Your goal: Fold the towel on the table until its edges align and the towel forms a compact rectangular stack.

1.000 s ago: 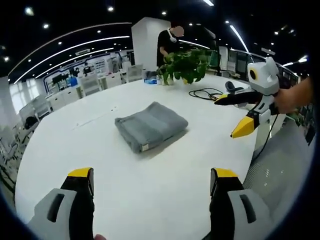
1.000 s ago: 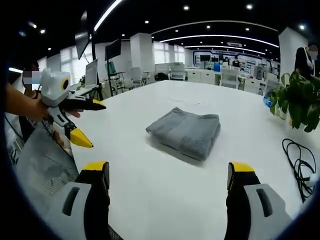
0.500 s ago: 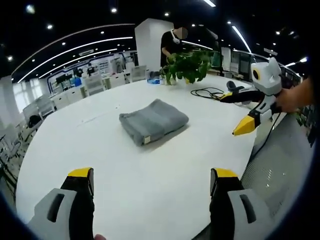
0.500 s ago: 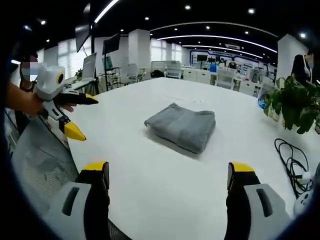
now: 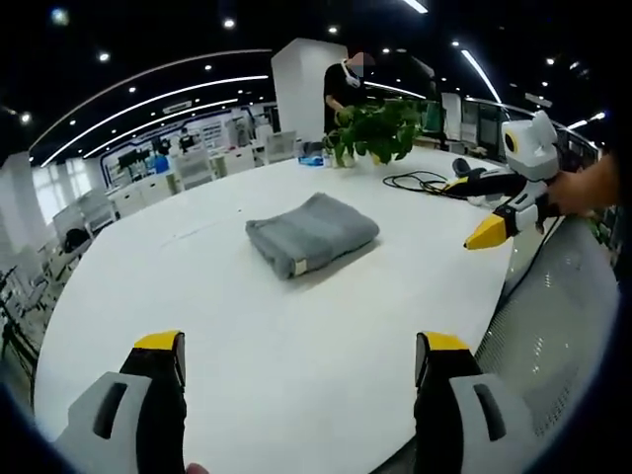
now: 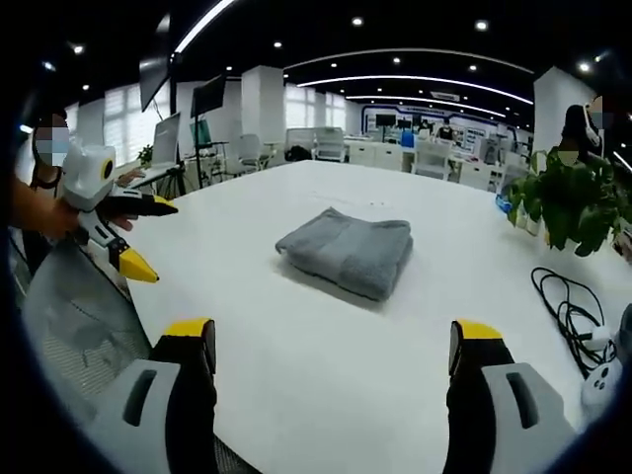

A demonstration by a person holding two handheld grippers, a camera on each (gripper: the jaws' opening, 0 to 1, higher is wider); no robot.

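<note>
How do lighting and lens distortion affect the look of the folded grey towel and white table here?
Left gripper view: folded grey towel sharp, soft shadow at its near side; white table edge bows. Right gripper view: towel evenly lit, ceiling light strips curve.

folded grey towel [image 6: 347, 251], white table [image 6: 326, 346]
</note>
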